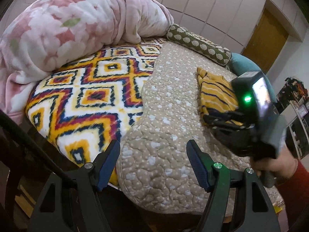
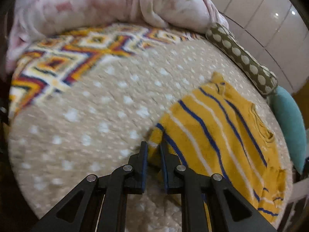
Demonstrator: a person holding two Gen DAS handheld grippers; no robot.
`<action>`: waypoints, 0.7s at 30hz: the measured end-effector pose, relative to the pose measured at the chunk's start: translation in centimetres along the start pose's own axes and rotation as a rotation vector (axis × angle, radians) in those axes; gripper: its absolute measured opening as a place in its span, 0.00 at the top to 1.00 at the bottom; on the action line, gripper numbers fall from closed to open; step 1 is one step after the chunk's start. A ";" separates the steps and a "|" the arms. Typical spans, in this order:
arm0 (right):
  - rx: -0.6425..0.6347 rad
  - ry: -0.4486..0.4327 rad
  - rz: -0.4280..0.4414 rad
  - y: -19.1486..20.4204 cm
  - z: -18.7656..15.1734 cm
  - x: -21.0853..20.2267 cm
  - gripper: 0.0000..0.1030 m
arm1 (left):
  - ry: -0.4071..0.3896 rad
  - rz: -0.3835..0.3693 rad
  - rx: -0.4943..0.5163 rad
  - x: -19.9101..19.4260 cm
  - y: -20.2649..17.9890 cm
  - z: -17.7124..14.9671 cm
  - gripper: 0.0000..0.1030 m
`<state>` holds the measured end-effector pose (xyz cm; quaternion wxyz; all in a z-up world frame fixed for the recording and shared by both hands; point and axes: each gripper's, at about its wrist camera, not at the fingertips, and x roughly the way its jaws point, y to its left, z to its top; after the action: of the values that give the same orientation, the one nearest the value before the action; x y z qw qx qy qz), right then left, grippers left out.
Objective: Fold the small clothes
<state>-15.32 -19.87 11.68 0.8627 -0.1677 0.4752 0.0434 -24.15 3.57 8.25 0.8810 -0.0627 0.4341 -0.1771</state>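
A small yellow garment [image 2: 222, 127] with blue and white stripes lies partly folded on the beige dotted quilt [image 2: 100, 119]. My right gripper [image 2: 154, 147] is shut on the garment's near left corner, with yellow cloth pinched between the blue pads. In the left wrist view the same garment [image 1: 216, 94] lies at the right, partly hidden behind the right gripper's body [image 1: 253, 104] and the hand that holds it. My left gripper [image 1: 153, 145] hovers open over the quilt [image 1: 168, 100], left of the garment, with nothing between its fingers.
A diamond-patterned fleece blanket [image 1: 87, 92] covers the bed's left side. A pink floral duvet [image 1: 67, 25] is heaped at the back. A green bolster with white dots [image 1: 197, 42] and a teal cushion [image 2: 289, 123] line the far right edge, with wardrobe doors behind.
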 end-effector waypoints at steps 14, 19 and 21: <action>0.314 -0.054 0.466 -1.1 3.0 -1.7 0.96 | -0.037 -0.013 0.027 -2.2 -1.3 -0.3 0.32; 0.307 -0.128 0.310 -5.1 -0.3 -5.4 0.96 | -0.031 -0.016 0.054 -2.2 -2.6 -0.3 0.31; 0.343 -0.127 0.213 -8.5 -2.3 -6.1 0.95 | -0.021 -0.020 0.068 -1.8 -3.4 -0.5 0.31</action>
<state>-18.47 -28.05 17.75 0.8974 0.0359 0.4352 0.0634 -26.43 1.07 10.19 0.8853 -0.0391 0.4180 -0.1999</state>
